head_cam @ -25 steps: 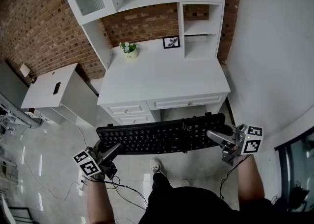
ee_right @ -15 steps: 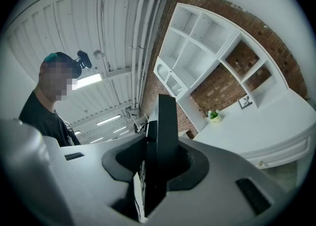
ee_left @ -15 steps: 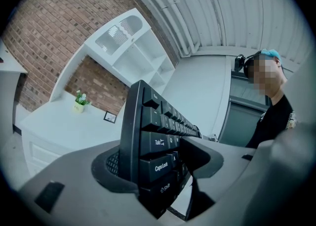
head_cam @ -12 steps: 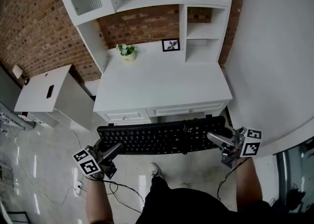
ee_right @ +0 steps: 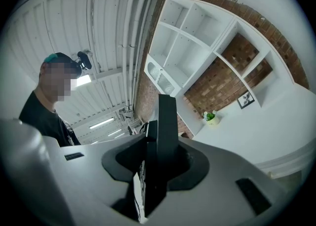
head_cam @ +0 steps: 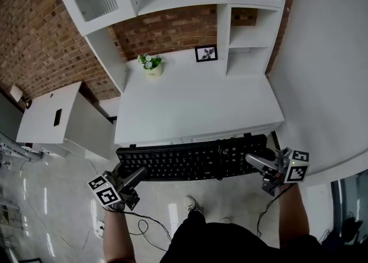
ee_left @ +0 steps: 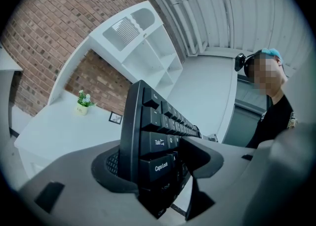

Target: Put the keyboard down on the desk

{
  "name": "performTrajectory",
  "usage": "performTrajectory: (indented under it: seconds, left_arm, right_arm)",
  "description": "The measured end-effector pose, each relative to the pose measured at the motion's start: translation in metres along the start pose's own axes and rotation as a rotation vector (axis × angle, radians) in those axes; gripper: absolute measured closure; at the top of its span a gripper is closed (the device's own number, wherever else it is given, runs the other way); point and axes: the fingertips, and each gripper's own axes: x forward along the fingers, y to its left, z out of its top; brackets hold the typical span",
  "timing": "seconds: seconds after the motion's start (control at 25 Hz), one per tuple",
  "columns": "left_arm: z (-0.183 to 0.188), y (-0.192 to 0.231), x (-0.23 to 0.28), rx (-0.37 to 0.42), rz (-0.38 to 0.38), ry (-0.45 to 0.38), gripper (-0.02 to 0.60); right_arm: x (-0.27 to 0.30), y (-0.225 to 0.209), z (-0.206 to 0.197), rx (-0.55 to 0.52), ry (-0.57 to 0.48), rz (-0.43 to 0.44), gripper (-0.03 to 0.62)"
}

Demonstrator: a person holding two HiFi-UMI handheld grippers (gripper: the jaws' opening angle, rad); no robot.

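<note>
Both forearms reach forward from the person's body and spread apart, one to each end of a long black computer keyboard (head_cam: 192, 161). The left forearm (head_cam: 117, 234) angles up to the left tongs (head_cam: 137, 174), whose marker cube sits low by the wrist. The right forearm (head_cam: 292, 210) rises to the right tongs (head_cam: 253, 160), which point inward to the left.

In the left gripper view the left tongs (ee_left: 159, 165) are clamped on the keyboard's left end (ee_left: 148, 136). One jaw presses the underside and the other lies on the keys beside Tab and Caps Lock. In the right gripper view the right tongs (ee_right: 158, 170) are closed on the keyboard's right end (ee_right: 166, 131), which is seen edge-on as a thin upright slab between the jaws.

The keyboard hangs level with its keys up, held in the air just at the front edge of the white table (head_cam: 195, 103), not lying on its top. At the back of the table stand a small potted plant (head_cam: 152, 64) and a small framed picture (head_cam: 206, 53).
</note>
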Motion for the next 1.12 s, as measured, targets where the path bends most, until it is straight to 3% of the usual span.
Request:
performTrajectory:
  seconds: [0.36,1.12]
  left_arm:
    - [0.031,0.084,-0.009,-0.030,-0.035,0.007,0.279]
    - [0.067,0.150,-0.043,-0.011,-0.032,-0.009,0.278]
  right_arm:
    - [0.080,-0.023,0.003,0.002,0.008,-0.051,0.465]
    - [0.163,-0.029,0.000,-0.015,0.012,-0.054,0.461]
